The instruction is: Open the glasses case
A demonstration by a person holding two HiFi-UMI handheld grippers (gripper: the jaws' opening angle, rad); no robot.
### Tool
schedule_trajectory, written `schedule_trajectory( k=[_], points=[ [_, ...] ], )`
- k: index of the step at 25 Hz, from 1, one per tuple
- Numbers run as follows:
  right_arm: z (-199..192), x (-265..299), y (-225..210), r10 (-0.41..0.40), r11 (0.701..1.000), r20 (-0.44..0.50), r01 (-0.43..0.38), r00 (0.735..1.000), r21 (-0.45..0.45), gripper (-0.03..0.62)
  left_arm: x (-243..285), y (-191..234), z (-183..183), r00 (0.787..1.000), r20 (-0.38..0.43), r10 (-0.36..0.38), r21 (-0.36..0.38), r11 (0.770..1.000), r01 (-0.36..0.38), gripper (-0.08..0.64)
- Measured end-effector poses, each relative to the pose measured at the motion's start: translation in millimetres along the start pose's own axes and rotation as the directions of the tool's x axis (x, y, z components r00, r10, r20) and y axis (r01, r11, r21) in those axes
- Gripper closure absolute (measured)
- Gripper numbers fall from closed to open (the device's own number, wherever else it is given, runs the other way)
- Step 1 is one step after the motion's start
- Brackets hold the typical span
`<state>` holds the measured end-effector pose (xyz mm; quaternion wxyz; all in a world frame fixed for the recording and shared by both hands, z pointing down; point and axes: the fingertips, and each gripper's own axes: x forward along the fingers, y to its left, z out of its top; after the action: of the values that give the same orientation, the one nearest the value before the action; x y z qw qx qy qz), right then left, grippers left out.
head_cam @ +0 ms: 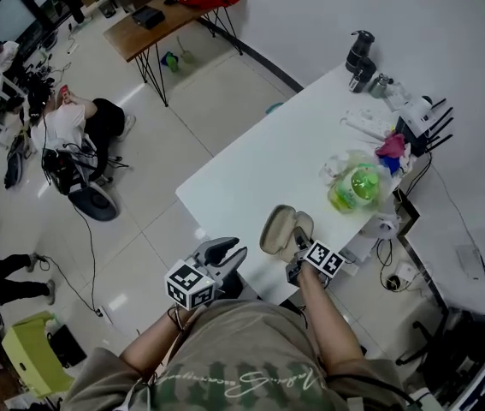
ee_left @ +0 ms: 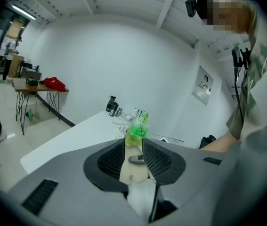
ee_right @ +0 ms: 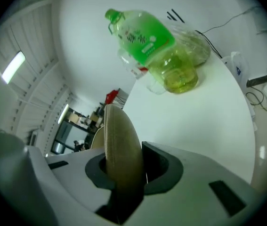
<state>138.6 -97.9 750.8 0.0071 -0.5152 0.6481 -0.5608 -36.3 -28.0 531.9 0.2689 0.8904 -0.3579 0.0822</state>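
The glasses case [head_cam: 283, 231], a tan oval shell, is at the near edge of the white surface [head_cam: 251, 165], at 6 o'clock in the head view. Its two halves look spread apart, one beside the other. Whether it rests on the surface or hangs just above it cannot be told.

The right tongs [head_cam: 298, 253] come in from 5 o'clock of the case and are clamped on it. In the right gripper view one tan half stands edge-on between the two jaws, pressed on both sides, with a paler half showing behind it at 9 o'clock.

The left tongs [head_cam: 230, 253] are at 8 o'clock of the case, off the surface's edge and apart from the case. Their jaws stand apart with nothing pressed between them. In the left gripper view the case shows through the gap, farther off.

A green bottle [head_cam: 357, 185] in a clear bag lies at 2 o'clock from the case, well apart. Farther along at 1 o'clock are a pink thing [head_cam: 392, 146], a white router [head_cam: 420, 114] and a dark flask [head_cam: 360, 58].
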Motion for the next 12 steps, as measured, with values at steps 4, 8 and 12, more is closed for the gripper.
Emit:
schedule_trajectory(
  k=[4,8,12],
  points=[
    [-26,37,-19,-0.070,0.996,-0.074,0.066,0.995,-0.062,0.502,-14,-6,-4,0.999,0.031,0.021,-0.034,0.999,-0.019,0.440],
    [-36,51,-23,-0.055,0.988,-0.078,0.043,0.995,-0.149,0.502,-30,-11,-12,0.999,0.034,0.011,-0.052,0.999,-0.010,0.440],
    [-39,56,-28,-0.083,0.985,-0.076,0.070,0.994,-0.161,0.500,-48,-4,-23,1.000,0.022,0.016,-0.062,0.998,-0.014,0.440]
  ],
)
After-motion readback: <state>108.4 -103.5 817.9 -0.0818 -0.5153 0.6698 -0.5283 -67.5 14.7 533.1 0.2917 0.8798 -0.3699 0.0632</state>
